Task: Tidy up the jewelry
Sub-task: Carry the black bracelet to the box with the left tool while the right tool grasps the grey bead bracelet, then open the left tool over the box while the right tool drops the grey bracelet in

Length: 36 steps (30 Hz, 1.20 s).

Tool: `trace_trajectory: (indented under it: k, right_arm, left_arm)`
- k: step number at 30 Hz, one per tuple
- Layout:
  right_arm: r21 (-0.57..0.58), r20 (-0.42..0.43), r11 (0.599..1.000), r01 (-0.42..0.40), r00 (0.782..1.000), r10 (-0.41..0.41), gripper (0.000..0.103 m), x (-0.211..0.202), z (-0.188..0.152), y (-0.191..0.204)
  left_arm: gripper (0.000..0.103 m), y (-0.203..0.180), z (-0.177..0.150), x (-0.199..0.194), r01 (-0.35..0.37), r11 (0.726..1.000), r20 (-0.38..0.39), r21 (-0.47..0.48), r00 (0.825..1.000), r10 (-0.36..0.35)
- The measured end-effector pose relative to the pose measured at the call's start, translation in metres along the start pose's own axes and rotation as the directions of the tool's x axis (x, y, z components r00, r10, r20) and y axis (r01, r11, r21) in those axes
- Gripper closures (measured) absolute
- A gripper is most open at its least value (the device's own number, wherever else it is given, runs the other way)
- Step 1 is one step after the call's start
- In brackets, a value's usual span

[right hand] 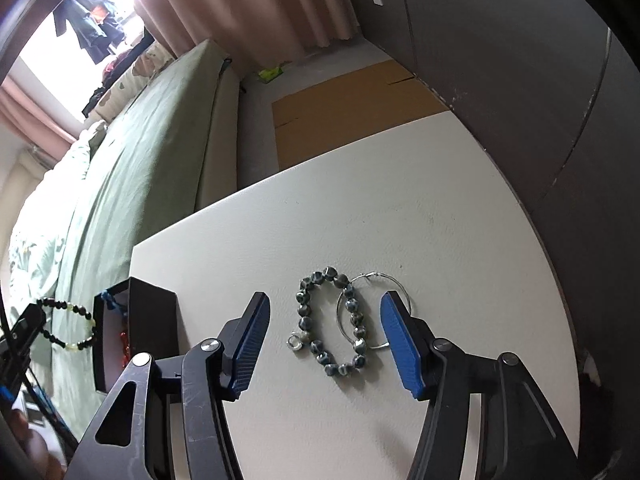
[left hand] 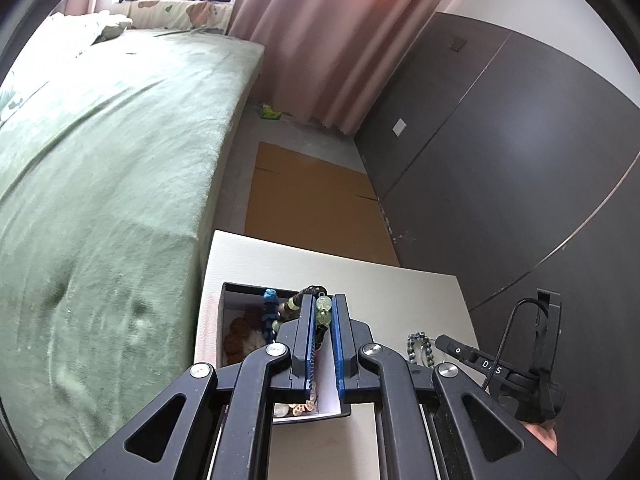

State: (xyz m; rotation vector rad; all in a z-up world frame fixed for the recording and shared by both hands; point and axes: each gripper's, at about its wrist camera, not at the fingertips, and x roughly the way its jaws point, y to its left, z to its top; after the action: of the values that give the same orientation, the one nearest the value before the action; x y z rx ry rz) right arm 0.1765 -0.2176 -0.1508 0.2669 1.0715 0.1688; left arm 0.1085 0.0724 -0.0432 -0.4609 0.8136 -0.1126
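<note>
My left tongs are clenched on a beaded bracelet of pale green and dark beads, low in the centre of the left wrist view, right over the open black box. In the right wrist view that same bracelet hangs as a loop at the far left edge, just beside the box. Inside the box I can make out a blue beaded piece and some brownish pieces at its left side; their exact kind I cannot tell.

My right tongs are released, spread wide at the lower centre of the frame over the white table. Between the blue pads lies a grey-green beaded bracelet, overlapping a thin silver hoop. A small silver ring sits touching the bracelet's lower left. A green bed fills the left of the left wrist view.
</note>
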Motion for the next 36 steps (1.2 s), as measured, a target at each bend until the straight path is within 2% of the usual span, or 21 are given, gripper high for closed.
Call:
trace_trajectory:
  k: [3,4,6,7,9,12,18,19,20,23,24,32,36]
  right_arm:
    - [-0.02,-0.02,0.999,0.037,0.999,-0.038,0.048,0.008,-0.001,0.003]
    - [-0.033,-0.031,0.998,0.053,0.998,-0.054,0.055,0.013,0.001,0.005]
    - [-0.062,-0.067,0.995,0.074,0.995,-0.078,0.076,0.025,0.0,0.007]
    - [-0.074,-0.1,0.993,0.094,0.99,-0.101,0.092,0.034,-0.001,0.007]
    - [-0.088,-0.09,0.988,0.127,0.987,-0.135,0.092,0.032,-0.001,0.011]
    - [-0.07,-0.088,0.994,0.089,0.992,-0.095,0.093,0.025,0.0,0.012]
    - [-0.04,-0.003,0.998,-0.046,0.999,0.046,0.093,-0.012,0.004,0.021]
    - [-0.037,0.014,0.996,-0.083,0.996,0.084,0.093,-0.02,0.004,0.024]
    - [-0.037,0.028,0.993,-0.108,0.994,0.109,0.093,-0.027,0.004,0.028]
    - [-0.044,0.061,0.984,-0.171,0.983,0.174,0.093,-0.038,0.0,0.04]
    - [-0.043,0.066,0.98,-0.196,0.978,0.198,0.093,-0.041,-0.003,0.045]
    - [-0.114,0.057,0.917,-0.381,0.919,0.389,0.093,-0.045,-0.017,0.094]
    - [-0.171,0.039,0.886,-0.43,0.896,0.442,0.093,-0.04,-0.026,0.118]
  left_arm:
    - [0.095,0.002,0.0,0.003,-0.005,1.0,-0.008,-0.003,1.0,0.005]
    - [0.095,0.003,0.0,0.004,-0.007,1.0,-0.013,-0.004,1.0,0.007]
    - [0.095,0.004,-0.001,0.007,-0.009,1.0,-0.023,-0.007,1.0,0.008]
    - [0.095,0.005,-0.001,0.008,-0.008,1.0,-0.029,-0.006,1.0,0.008]
    - [0.095,0.004,-0.001,0.009,-0.005,1.0,-0.034,-0.006,0.999,0.005]
    - [0.095,0.004,-0.002,0.011,0.007,1.0,-0.048,-0.011,0.999,-0.007]
    - [0.094,0.009,-0.001,0.02,0.015,0.999,-0.088,-0.041,0.996,-0.019]
    - [0.092,0.009,0.001,0.022,0.016,0.999,-0.101,-0.044,0.995,-0.02]
    - [0.083,0.011,0.001,0.023,0.012,0.999,-0.108,-0.051,0.994,-0.018]
    - [0.051,0.016,0.002,0.02,0.01,0.996,-0.092,-0.089,0.996,-0.018]
    - [0.045,0.018,0.002,0.018,0.009,0.995,-0.081,-0.096,0.997,-0.017]
    - [0.044,0.032,0.009,-0.002,-0.012,0.991,-0.018,-0.135,1.0,0.01]
    - [0.044,0.041,0.013,-0.01,-0.015,0.988,0.013,-0.155,1.0,0.017]
